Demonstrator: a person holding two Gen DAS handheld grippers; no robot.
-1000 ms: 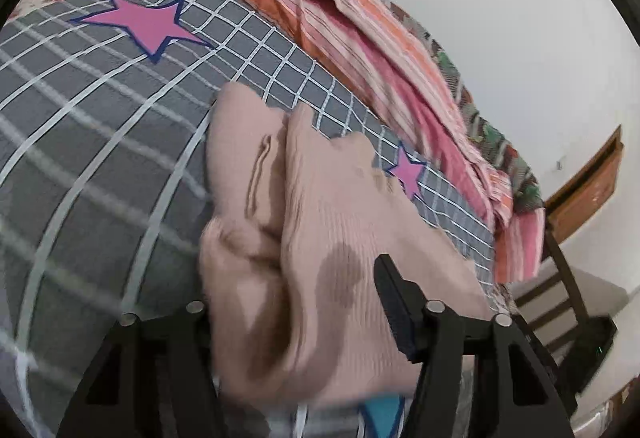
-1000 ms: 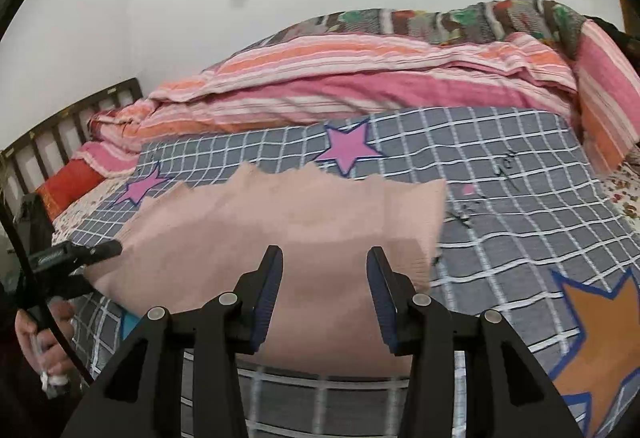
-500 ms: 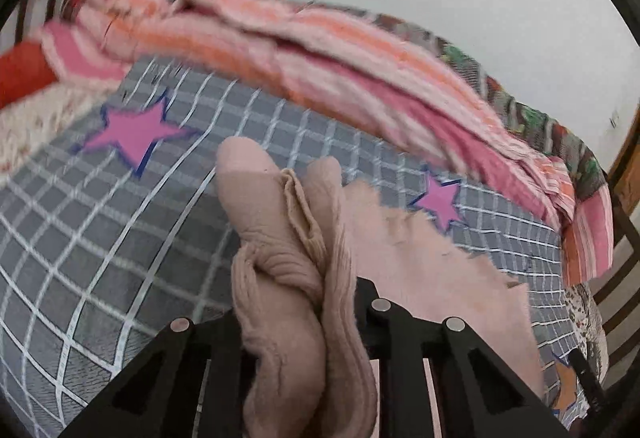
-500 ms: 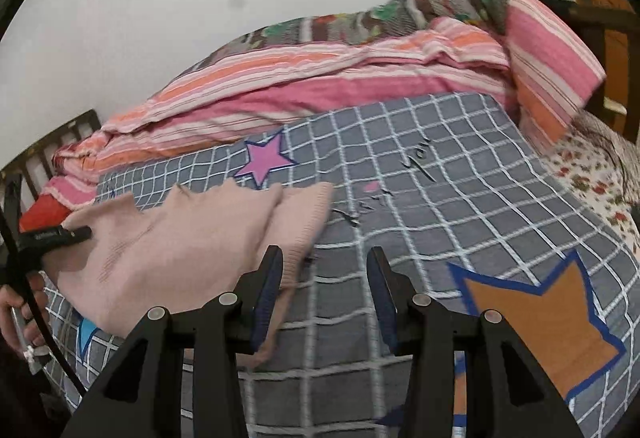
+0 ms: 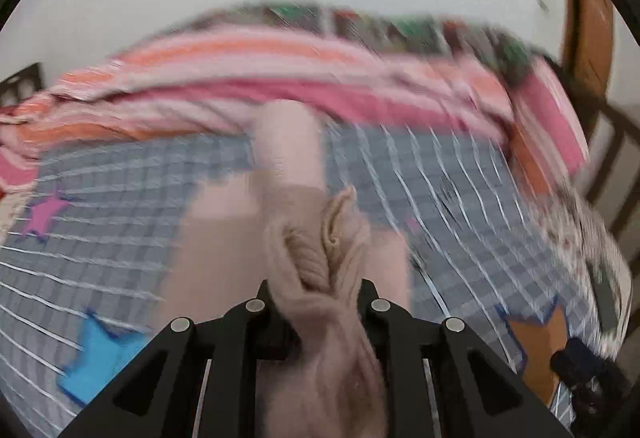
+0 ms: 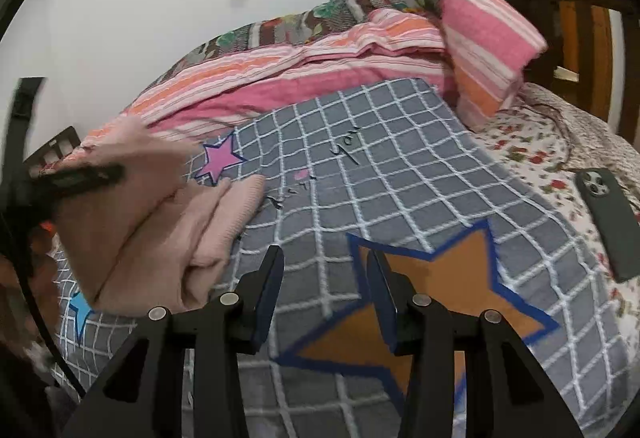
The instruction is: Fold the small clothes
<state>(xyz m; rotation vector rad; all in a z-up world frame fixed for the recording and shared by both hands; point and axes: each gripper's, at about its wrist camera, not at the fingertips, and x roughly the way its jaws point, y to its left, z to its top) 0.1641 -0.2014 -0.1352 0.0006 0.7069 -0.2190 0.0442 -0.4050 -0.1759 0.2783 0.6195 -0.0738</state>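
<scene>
The left gripper (image 5: 318,302) is clamped on a bunched fold of the pink garment (image 6: 160,234), which trails left to right across the grid blanket (image 6: 400,174). The right gripper (image 6: 325,294), half open and empty, hovers right of the garment. The phone (image 6: 610,222) lies far right, clear.

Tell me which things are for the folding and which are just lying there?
For folding: pink knit garment, bunched in the left tool; right tool, open with nothing in it.
Just lying there: phone, striped quilt, checked blanket.
</scene>
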